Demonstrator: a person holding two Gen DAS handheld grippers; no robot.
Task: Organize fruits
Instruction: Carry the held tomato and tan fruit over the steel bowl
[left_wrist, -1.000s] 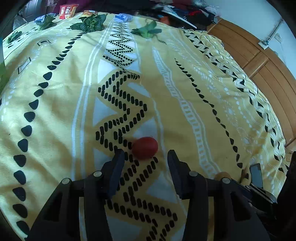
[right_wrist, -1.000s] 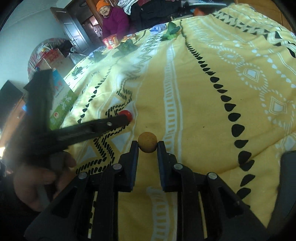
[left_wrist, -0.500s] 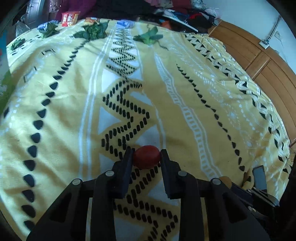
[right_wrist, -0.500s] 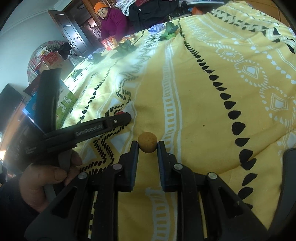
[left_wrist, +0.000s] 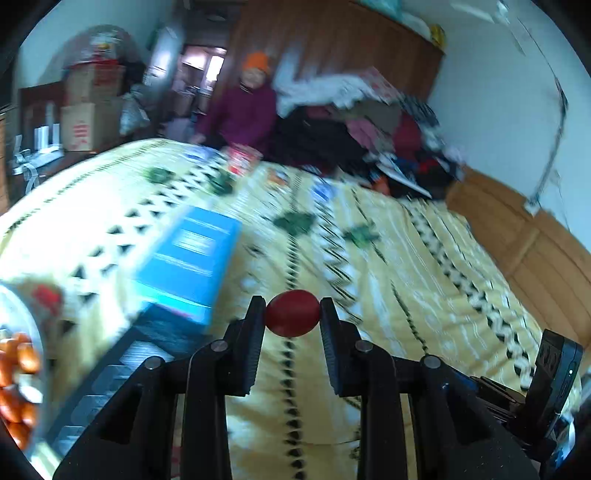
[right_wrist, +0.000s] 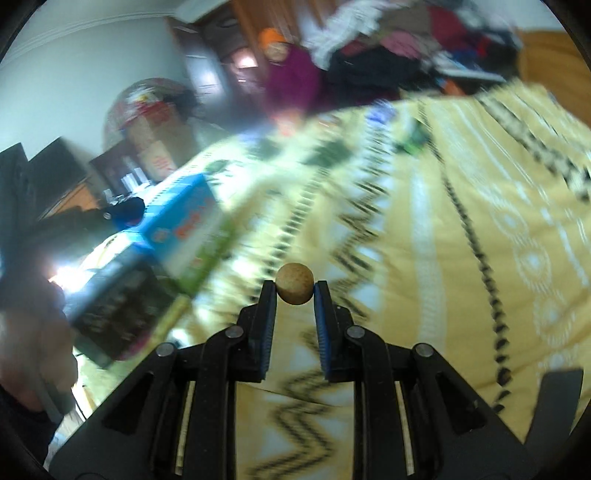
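Note:
My left gripper (left_wrist: 293, 317) is shut on a small red fruit (left_wrist: 293, 318) and holds it lifted above the yellow patterned bedspread (left_wrist: 388, 302). My right gripper (right_wrist: 294, 290) is shut on a small round tan fruit (right_wrist: 295, 283), also lifted off the bedspread (right_wrist: 461, 258). A clear bowl (left_wrist: 31, 328) with several orange-red fruits (left_wrist: 16, 369) shows at the left edge of the left wrist view. Both views are motion-blurred.
A blue and green carton (left_wrist: 192, 262) lies on the bed left of centre; it also shows in the right wrist view (right_wrist: 184, 229). Green leafy vegetables (left_wrist: 295, 221) and snack packets (left_wrist: 242, 158) lie further back. A person in purple (left_wrist: 243, 110) sits behind the bed. A wooden bed frame (left_wrist: 517, 240) runs along the right.
Both grippers have lifted their fruits off the bedspread and swung left and upward; the carton and the bowl have come into view. The left gripper closed on the red fruit a moment earlier.

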